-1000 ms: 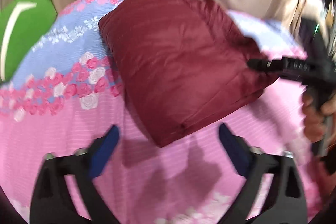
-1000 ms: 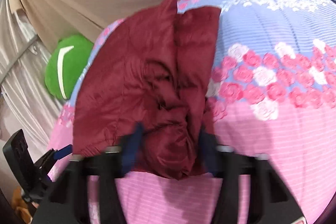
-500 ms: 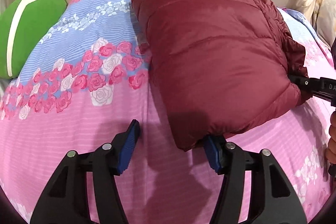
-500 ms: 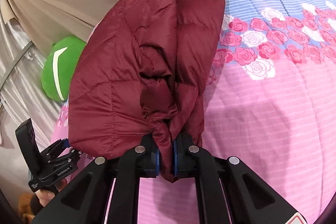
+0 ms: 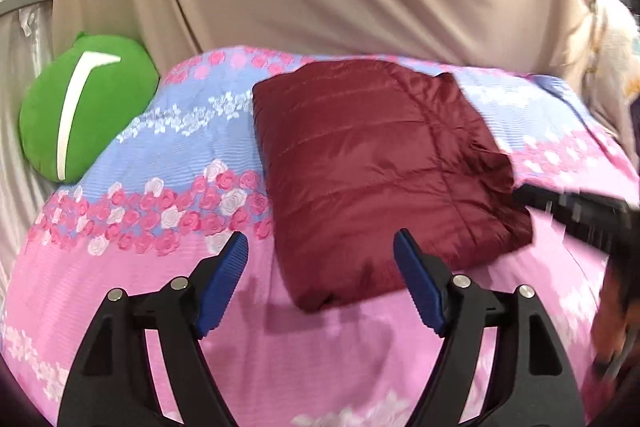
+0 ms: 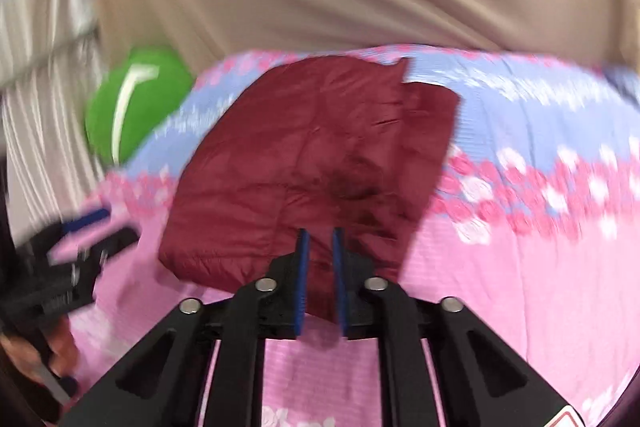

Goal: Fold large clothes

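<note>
Maroon quilted jacket [image 5: 376, 171] — folded, puffy, flat on the floral bedspread [image 5: 168, 147]

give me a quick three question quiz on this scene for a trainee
1. True or false: the jacket lies folded on the bedspread.
2. What colour is the cushion? A red, B green, C blue.
3. In the left wrist view, on which side of the jacket is the cushion?

Key: 1 true; 2 B; 3 left, at the bedspread's far edge.
</note>
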### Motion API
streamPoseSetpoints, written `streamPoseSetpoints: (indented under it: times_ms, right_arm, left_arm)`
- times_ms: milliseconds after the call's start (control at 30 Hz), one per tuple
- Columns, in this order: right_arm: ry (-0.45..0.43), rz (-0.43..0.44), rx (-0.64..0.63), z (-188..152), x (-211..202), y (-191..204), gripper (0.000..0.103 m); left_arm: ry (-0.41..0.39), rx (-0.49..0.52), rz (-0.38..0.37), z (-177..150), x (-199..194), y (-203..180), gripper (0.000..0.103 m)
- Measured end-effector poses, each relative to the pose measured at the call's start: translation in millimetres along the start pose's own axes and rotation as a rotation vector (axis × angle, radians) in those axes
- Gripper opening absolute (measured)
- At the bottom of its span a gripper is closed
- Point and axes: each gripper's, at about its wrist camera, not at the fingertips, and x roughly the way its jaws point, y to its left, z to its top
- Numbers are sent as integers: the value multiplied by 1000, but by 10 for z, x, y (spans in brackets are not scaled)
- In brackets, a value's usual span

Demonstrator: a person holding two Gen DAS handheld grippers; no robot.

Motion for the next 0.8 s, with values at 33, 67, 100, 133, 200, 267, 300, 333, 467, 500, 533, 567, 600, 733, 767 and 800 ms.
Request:
streamPoseSetpoints:
  times_ms: [33,67,100,133,200,267,300,333,467,500,533,567,600,733,767,800]
  right_arm:
    - [17,-25,-24,-17,99,31,4]
    - [39,-74,-42,-56,237,8,3]
    - [59,-129,-46,-94,361,-60,0]
    - [86,-144,-18,-135,475,-192,0]
    - [116,-104,70,-204,557,-438,0]
    - [135,-80,112,-193,530,-531,0]
    - [137,-83,117,-175,491,-523,0]
    - [134,-87,120,-161,448,-504,0]
    - [94,-95,138,-159,207,-389,4]
    - [88,-92,140,-175,165,-360,5]
    - [84,-94,140,-196,127,-330,7]
    - [80,-105,137,-216,126,-270,9]
    - [73,-120,131,-235,104,-237,12]
    - [50,-149,113,-318,51,-143,24]
    - [47,-153,114,-344,46,-118,25]
    - [45,-157,115,-370,38,-102,29]
  left_arm:
    - [12,-6,22,13,106,-32,73]
    - [36,-5,55,0,245,-71,73]
    - [56,-3,79,-35,344,-94,73]
    - [77,-5,88,-66,454,-93,75]
    - [100,-38,58,-147,575,-68,75]
    - [105,-61,61,-179,611,-57,75]
    - [102,-62,70,-181,611,-62,75]
    - [101,-60,77,-183,608,-67,74]
    - [96,-68,93,-233,547,-94,76]
    - [98,-75,92,-250,534,-99,80]
    - [98,-85,93,-277,519,-104,82]
    - [98,-93,97,-300,508,-106,83]
    - [97,-99,104,-331,496,-116,85]
    - [101,-112,130,-447,456,-175,89]
    - [104,-117,132,-473,444,-190,89]
    - [107,-124,132,-504,435,-201,89]
